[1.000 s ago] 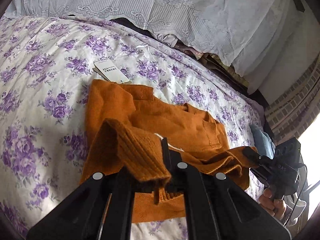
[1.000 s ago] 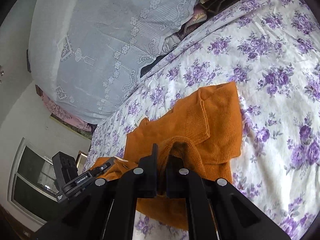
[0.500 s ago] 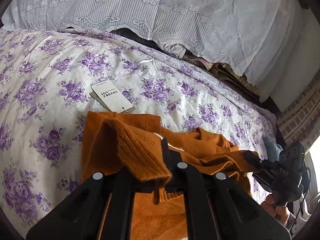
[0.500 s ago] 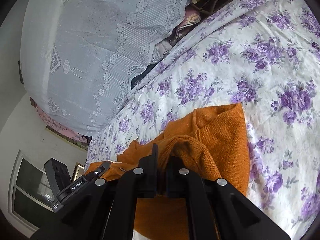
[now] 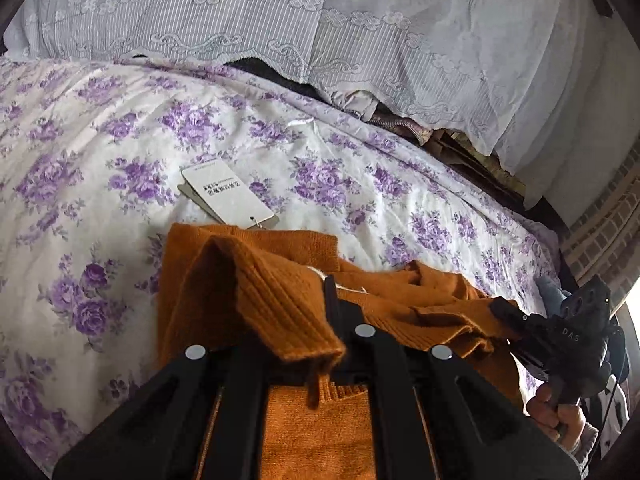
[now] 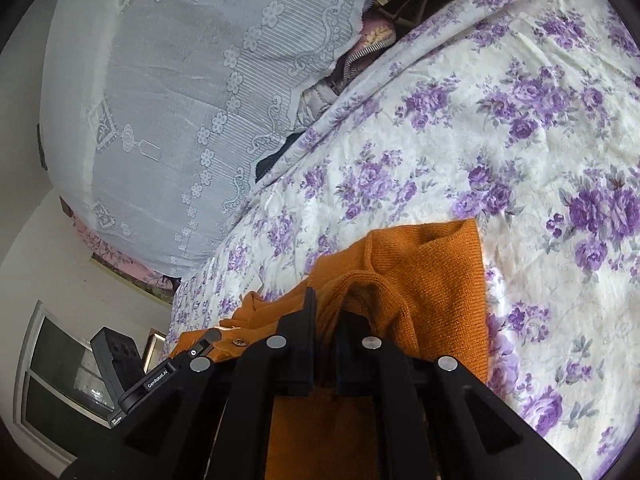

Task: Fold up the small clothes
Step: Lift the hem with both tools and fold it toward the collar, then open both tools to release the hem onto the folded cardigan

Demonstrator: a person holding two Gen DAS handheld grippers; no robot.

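An orange knit sweater lies on the purple-flowered bedspread, its near part folded over toward the far part. My left gripper is shut on a ribbed edge of the sweater, which drapes over its left finger. The right gripper shows at the sweater's right side, held by a hand. In the right wrist view my right gripper pinches a fold of the sweater; its jaws are opening with the knit still between them. The left gripper shows at the left there.
A white paper tag lies on the bedspread just beyond the sweater's collar. A lace-covered pile runs along the bed's far side, with dark clothes under its edge. A window and wall stand past the bed's end.
Both grippers have carried the sweater's near edge forward over the garment, toward the collar and tag. Less of the flat sweater shows beyond the fingers now.
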